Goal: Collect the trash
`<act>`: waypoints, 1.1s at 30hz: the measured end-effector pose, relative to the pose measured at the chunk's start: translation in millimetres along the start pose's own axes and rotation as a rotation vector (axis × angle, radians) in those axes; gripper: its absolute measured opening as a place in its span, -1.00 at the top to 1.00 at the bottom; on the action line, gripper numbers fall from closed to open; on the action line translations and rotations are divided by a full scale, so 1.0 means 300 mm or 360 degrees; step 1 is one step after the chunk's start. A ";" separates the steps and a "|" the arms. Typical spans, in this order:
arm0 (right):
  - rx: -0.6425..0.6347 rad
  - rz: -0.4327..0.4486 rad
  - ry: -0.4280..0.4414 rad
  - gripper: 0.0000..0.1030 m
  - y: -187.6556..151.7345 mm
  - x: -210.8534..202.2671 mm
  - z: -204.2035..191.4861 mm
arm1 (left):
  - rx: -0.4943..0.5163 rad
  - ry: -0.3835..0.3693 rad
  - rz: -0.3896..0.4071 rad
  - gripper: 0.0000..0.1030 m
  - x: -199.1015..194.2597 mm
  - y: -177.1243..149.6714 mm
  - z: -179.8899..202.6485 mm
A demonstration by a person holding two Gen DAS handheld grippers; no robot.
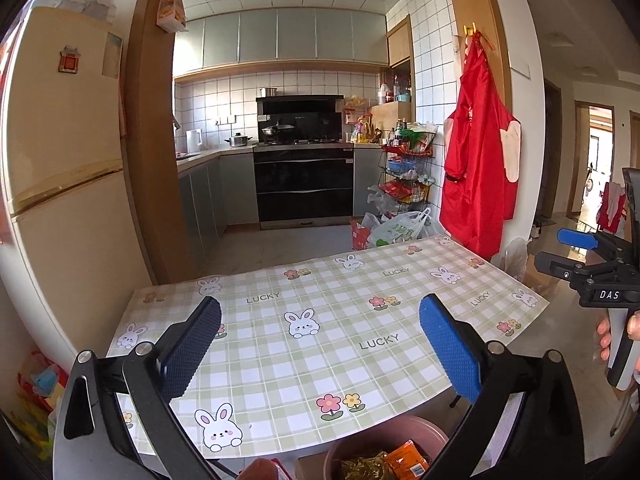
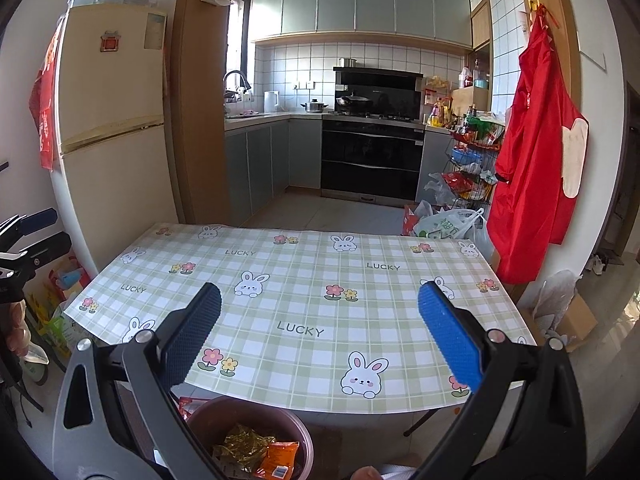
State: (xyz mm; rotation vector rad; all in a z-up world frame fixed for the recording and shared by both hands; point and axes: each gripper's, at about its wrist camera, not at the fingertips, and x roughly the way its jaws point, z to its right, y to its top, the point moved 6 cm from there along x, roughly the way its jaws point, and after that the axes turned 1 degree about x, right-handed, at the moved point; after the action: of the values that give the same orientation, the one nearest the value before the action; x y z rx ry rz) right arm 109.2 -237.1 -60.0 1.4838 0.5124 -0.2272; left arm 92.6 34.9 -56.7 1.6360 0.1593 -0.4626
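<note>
A pink round bin stands on the floor below the table's near edge and holds crumpled wrappers: a gold one and an orange one. It also shows in the right wrist view with the gold wrapper and orange wrapper. My left gripper is open and empty above the table. My right gripper is open and empty above the table. The right gripper also shows at the right edge of the left wrist view.
The table has a green checked rabbit-print cloth. A cream fridge stands at the left. A red apron hangs at the right. A wire rack and plastic bags sit beyond the table.
</note>
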 end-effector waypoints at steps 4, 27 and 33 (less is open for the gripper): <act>0.0001 -0.0001 -0.0003 -0.89 0.002 0.001 0.000 | -0.0002 -0.0023 0.0007 -0.89 -0.001 0.002 0.011; -0.0007 -0.0014 -0.0024 -0.89 -0.002 0.009 0.002 | 0.0024 0.0039 0.0013 -0.89 0.000 -0.011 0.014; -0.0018 -0.0017 -0.0030 -0.89 -0.001 0.011 -0.001 | 0.0005 0.0038 0.0001 -0.89 0.008 -0.021 -0.001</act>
State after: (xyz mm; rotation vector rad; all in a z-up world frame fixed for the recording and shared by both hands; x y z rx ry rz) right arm 111.9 -236.3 -62.0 1.4667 0.5060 -0.2463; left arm 92.6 35.4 -63.4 1.6451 0.1759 -0.4429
